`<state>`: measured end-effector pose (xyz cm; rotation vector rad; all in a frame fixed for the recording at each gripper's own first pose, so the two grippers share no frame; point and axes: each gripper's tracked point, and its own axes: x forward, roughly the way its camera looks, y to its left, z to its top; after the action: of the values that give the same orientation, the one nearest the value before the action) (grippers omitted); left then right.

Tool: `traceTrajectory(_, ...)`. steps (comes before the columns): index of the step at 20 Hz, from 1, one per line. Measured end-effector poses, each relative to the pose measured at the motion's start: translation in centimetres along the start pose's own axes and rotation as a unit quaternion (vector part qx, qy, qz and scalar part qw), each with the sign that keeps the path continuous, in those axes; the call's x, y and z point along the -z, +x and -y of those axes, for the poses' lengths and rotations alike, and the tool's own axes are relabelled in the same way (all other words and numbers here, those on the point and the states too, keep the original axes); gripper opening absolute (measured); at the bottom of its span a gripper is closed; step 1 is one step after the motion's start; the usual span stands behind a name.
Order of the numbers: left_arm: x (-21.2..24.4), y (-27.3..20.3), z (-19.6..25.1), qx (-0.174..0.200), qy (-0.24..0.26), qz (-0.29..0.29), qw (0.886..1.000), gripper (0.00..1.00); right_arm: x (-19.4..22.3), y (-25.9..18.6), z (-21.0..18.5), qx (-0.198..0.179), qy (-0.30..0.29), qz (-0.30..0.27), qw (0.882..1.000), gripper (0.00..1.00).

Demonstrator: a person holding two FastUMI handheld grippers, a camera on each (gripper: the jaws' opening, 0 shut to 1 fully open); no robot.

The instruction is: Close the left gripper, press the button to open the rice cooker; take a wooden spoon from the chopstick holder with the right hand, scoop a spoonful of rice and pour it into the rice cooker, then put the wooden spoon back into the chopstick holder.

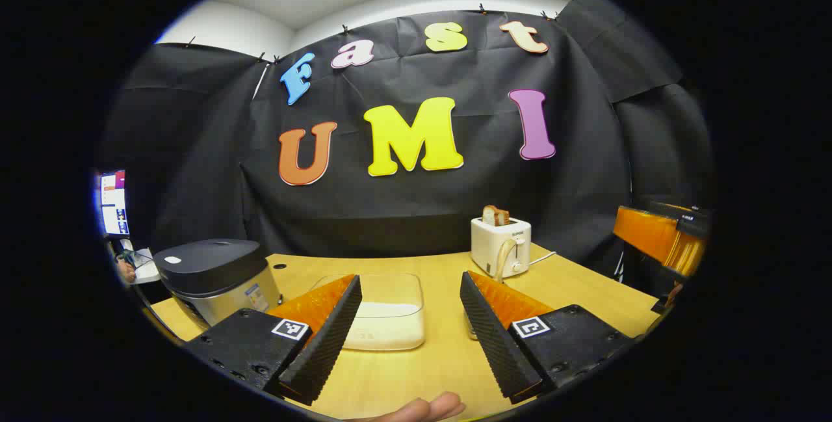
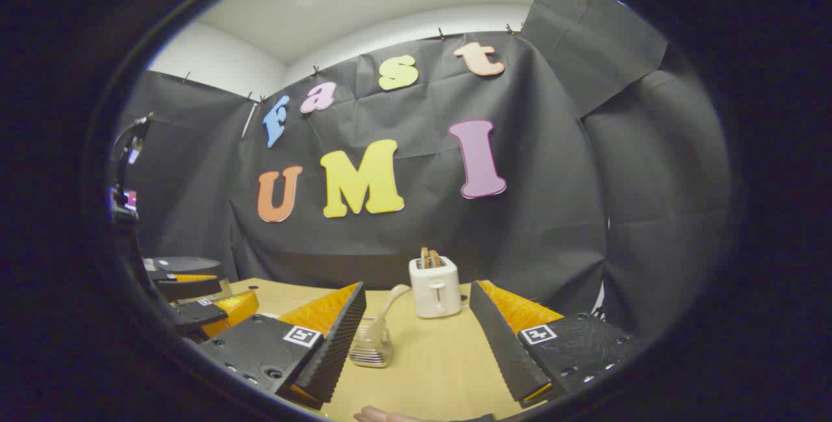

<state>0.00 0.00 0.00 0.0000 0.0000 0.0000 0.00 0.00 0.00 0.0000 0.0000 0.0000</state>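
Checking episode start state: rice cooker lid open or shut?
Shut. In the left gripper view the rice cooker's dark lid lies flat on the body, no gap showing.

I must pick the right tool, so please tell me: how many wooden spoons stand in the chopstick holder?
1. A single wooden spoon leans in the clear chopstick holder, left of the toaster. Nothing else seems to stand in it.

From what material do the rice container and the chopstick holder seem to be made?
The rice container looks like clear, glossy plastic: the white rice shows through its walls. The chopstick holder seems to be ribbed transparent glass or plastic; which one is unclear. The spoon in it looks like pale wood.
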Motion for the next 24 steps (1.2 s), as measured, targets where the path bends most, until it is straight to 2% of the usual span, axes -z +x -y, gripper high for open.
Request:
traceTrajectory(3,0.2,-2.2,-5.7,-0.015,0.009,-0.003,1.000,0.97,0.0,-0.9,-4.1,0.003,-0.006,-0.017,1.000,0.95)
traceTrajectory(4,0.3,-2.9,-7.3,-0.020,0.009,-0.005,1.000,0.97,0.1,-1.0,-5.6,0.003,-0.009,-0.023,1.000,0.91)
traceTrajectory(5,0.5,-3.5,-8.8,-0.026,0.006,-0.009,1.000,0.97,0.2,-1.1,-7.0,0.002,-0.007,-0.029,1.000,0.95)
traceTrajectory(7,0.9,-4.9,-11.7,-0.034,0.000,-0.014,0.999,0.97,0.2,-1.5,-10.1,-0.017,-0.008,-0.032,0.999,0.95)
traceTrajectory(8,1.1,-5.3,-12.9,-0.036,0.001,-0.017,0.999,0.97,0.4,-1.7,-11.3,-0.027,-0.007,-0.031,0.999,0.91)
traceTrajectory(9,1.3,-5.9,-14.0,-0.040,0.001,-0.021,0.999,0.97,0.5,-1.6,-12.1,-0.028,-0.007,-0.033,0.999,0.95)
traceTrajectory(10,1.7,-6.1,-15.2,-0.044,0.001,-0.022,0.999,0.97,1.1,-1.7,-12.6,-0.028,-0.006,-0.036,0.999,0.95)
traceTrajectory(11,1.8,-6.1,-15.8,-0.047,0.003,-0.027,0.999,0.97,1.9,-1.8,-13.2,-0.030,-0.005,-0.041,0.999,0.91)
traceTrajectory(12,2.2,-6.0,-16.3,-0.046,0.002,-0.030,0.999,0.97,2.8,-1.8,-14.0,-0.037,-0.006,-0.048,0.998,0.95)
traceTrajectory(16,2.8,-5.4,-16.8,-0.042,-0.022,-0.041,0.998,0.97,5.7,-1.0,-14.3,-0.047,-0.035,-0.075,0.995,0.95)
traceTrajectory(17,3.0,-5.4,-16.9,-0.043,-0.024,-0.045,0.998,0.97,5.9,-1.0,-14.0,-0.041,-0.036,-0.077,0.996,0.92)
traceTrajectory(18,3.2,-5.1,-16.9,-0.043,-0.023,-0.049,0.998,0.98,5.6,-1.0,-13.9,-0.042,-0.032,-0.073,0.996,0.95)
traceTrajectory(19,3.3,-5.1,-17.0,-0.044,-0.022,-0.050,0.998,0.98,5.1,-1.0,-13.8,-0.041,-0.026,-0.069,0.996,0.91)
traceTrajectory(22,3.7,-5.0,-17.2,-0.046,-0.025,-0.057,0.997,0.97,4.2,-1.0,-12.8,-0.038,-0.014,-0.061,0.997,0.91)
traceTrajectory(23,3.6,-5.0,-17.5,-0.049,-0.026,-0.058,0.997,0.90,3.8,-1.1,-12.7,-0.037,-0.015,-0.060,0.997,0.95)
traceTrajectory(24,3.7,-5.0,-17.8,-0.053,-0.031,-0.059,0.996,0.95,3.6,-1.1,-12.3,-0.035,-0.017,-0.057,0.998,0.95)
